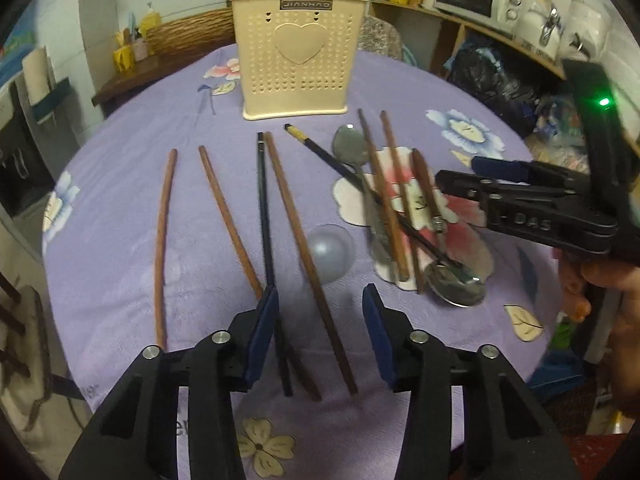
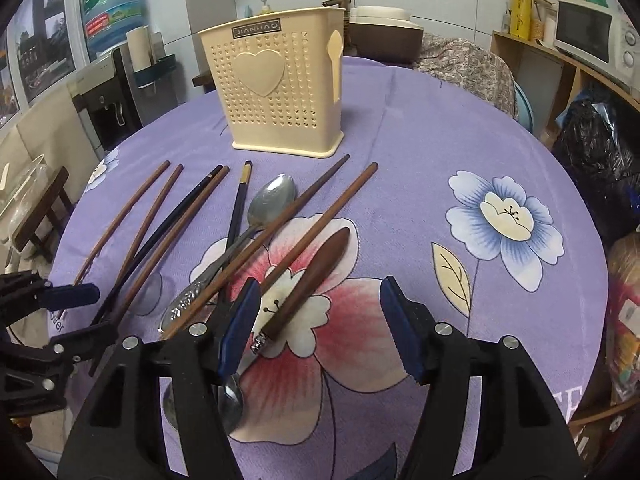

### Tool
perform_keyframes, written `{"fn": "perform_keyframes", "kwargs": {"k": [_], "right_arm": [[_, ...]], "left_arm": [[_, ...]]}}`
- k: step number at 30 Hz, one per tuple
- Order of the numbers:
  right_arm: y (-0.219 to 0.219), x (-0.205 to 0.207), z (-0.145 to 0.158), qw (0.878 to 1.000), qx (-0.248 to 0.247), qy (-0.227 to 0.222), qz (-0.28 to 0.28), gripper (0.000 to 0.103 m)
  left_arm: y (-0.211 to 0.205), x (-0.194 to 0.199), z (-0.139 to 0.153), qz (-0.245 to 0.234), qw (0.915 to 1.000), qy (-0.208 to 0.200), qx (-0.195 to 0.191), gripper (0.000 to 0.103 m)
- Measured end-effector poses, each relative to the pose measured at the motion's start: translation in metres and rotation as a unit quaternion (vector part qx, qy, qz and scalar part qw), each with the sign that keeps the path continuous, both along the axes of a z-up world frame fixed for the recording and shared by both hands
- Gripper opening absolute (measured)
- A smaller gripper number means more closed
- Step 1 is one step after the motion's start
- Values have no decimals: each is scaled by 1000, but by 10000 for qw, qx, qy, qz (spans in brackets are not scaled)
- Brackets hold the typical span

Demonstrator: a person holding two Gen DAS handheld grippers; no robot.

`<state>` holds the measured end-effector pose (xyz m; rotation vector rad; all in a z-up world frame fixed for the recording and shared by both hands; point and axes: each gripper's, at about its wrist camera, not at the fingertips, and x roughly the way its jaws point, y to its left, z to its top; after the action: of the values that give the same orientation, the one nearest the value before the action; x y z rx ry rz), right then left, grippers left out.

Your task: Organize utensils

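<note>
A: Both tongs, left (image 1: 320, 304) and right (image 2: 316, 308), hang spread apart, gripping nothing; brown wooden chopsticks (image 1: 236, 224) and steel spoons (image 2: 272, 200) lie scattered on the purple flowered table (image 2: 400, 152).

B: Pinch one chopstick mid-shaft, lift it level, then tip it into the cream perforated plastic utensil holder (image 1: 298, 54) behind.

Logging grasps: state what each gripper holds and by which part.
Nothing is held. The left gripper and right gripper are both open above the utensils on the table.
</note>
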<state>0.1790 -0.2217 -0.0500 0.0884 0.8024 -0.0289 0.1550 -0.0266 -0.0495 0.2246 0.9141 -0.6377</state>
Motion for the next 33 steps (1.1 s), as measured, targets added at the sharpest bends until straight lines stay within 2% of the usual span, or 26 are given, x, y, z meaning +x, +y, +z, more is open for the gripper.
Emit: {"fn": "perform_keyframes", "kwargs": {"k": [2, 3, 7, 9, 13, 16, 20, 22, 27, 33], "right_arm": [[-1, 1, 0, 10000, 33, 3, -2, 63], [-1, 1, 0, 10000, 47, -5, 4, 63], [1, 1, 1, 9999, 129, -33, 37, 63], [1, 2, 1, 10000, 89, -35, 19, 63], [-4, 6, 0, 9999, 39, 2, -131, 63], [-10, 10, -1, 9996, 76, 47, -277, 63], [-18, 11, -2, 9989, 192, 121, -410, 63], [-20, 9, -1, 9988, 210, 109, -423, 63], [-21, 6, -1, 9989, 206, 110, -418, 63], [-24, 9, -2, 9988, 169, 103, -456, 63]], "left_arm": [[6, 0, 0, -86, 9999, 81, -42, 38], [7, 1, -1, -81, 9999, 107, -24, 32], [6, 5, -1, 25, 9999, 73, 66, 31], [7, 11, 2, 202, 9996, -124, 154, 31], [17, 37, 8, 896, 9957, -238, 80, 31], [5, 46, 11, 800, 9965, -247, 60, 31], [-21, 66, 1, 680, 9966, -238, 404, 29], [-30, 80, -2, 659, 9967, -153, 443, 26], [-41, 106, -8, 611, 9963, 48, 601, 25], [-43, 116, -8, 652, 9967, 209, 436, 23]]}}
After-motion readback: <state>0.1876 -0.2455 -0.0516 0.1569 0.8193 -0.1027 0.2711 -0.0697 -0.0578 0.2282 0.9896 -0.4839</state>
